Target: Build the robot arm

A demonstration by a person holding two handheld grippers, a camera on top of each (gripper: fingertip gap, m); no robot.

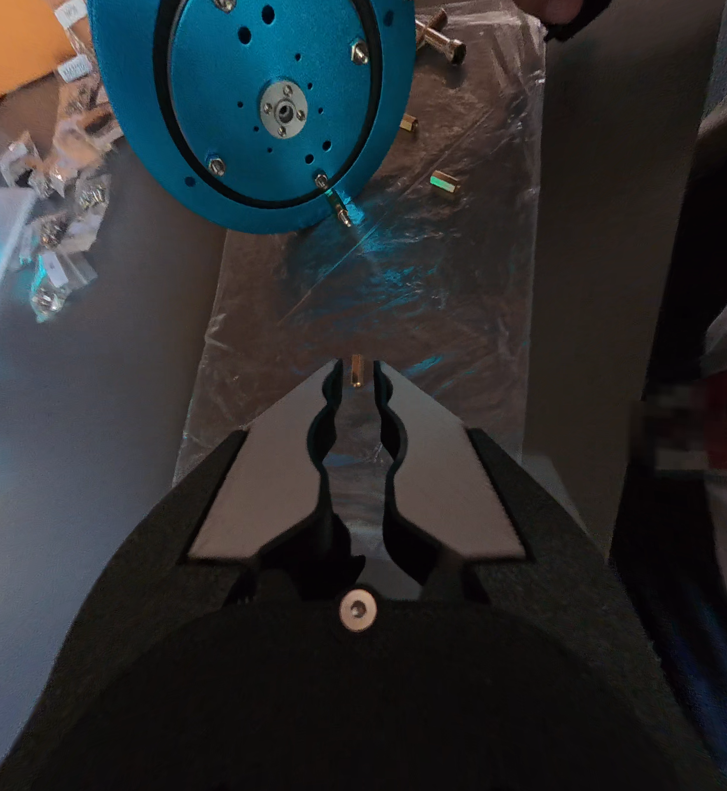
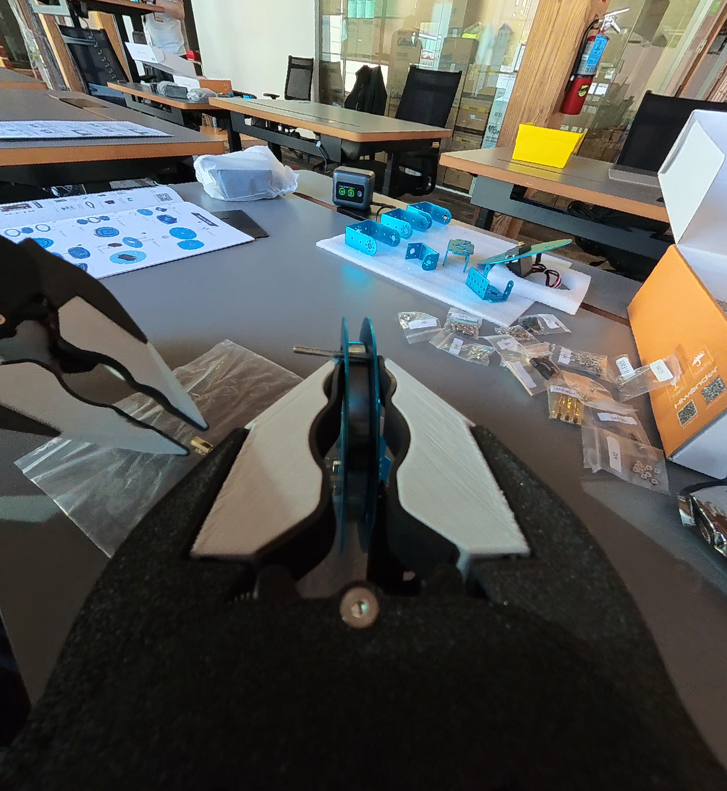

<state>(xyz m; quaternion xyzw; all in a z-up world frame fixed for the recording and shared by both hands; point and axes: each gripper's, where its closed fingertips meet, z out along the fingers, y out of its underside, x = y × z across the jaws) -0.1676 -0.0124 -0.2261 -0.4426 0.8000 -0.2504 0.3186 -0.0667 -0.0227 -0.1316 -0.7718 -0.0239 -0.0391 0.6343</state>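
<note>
My right gripper [image 2: 359,364] is shut on a blue round disc assembly [image 2: 368,338], two blue plates with a black ring between them, held edge-on above the grey table [image 2: 267,299]. A long screw [image 2: 314,351] sticks out of its left side. In the left wrist view the assembly [image 1: 259,107] hangs face-on at the top. My left gripper [image 1: 356,364] is slightly open, low over a clear plastic bag [image 1: 396,278]. A small brass standoff [image 1: 356,371] lies between its tips, apart from both. The left gripper [image 2: 197,438] and the standoff [image 2: 202,446] also show in the right wrist view.
More brass standoffs [image 1: 445,182] and bolts [image 1: 443,38] lie on the bag. A manual [image 2: 109,239] lies at the back left. A white foam sheet [image 2: 438,286] carries blue brackets. Several small hardware bags [image 2: 524,359] lie at the right, beside an orange and white box [image 2: 695,364]. My hands' fingertips stand some 15 cm from each other.
</note>
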